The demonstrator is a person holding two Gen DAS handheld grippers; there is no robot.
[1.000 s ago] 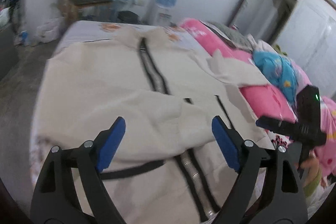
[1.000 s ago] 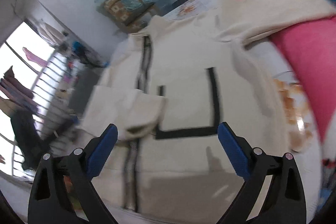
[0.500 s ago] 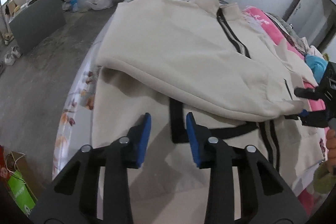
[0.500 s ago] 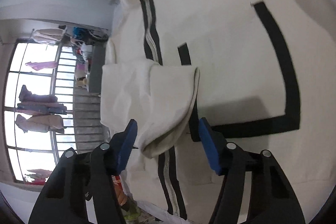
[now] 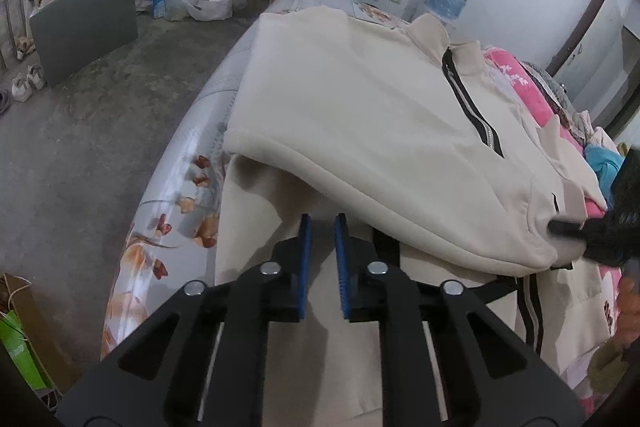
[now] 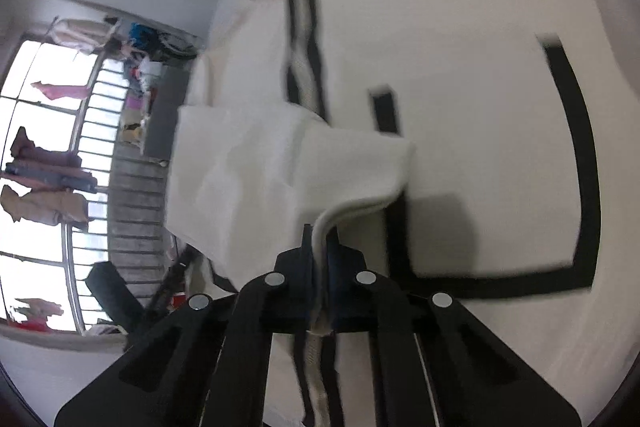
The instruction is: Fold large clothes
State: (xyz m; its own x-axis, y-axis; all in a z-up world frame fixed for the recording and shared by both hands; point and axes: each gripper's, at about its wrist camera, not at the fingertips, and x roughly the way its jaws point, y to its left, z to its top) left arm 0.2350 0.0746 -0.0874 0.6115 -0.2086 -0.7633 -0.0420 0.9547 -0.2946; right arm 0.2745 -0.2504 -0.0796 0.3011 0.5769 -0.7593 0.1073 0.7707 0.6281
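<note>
jaws: right gripper (image 6: 319, 247) went from spread to pinching jacket (image 6: 460, 39) cuff | left gripper (image 5: 322, 233) closing, nothing between

Left hand-held gripper (image 5: 322, 223), black with blue pads, jaws closing with a narrow gap, over a cream zip-front fleece jacket (image 5: 360, 115) spread on a floral-sheeted bed (image 5: 168, 227). Jacket sleeve end pinched by right hand-held gripper (image 5: 560, 227).
</note>
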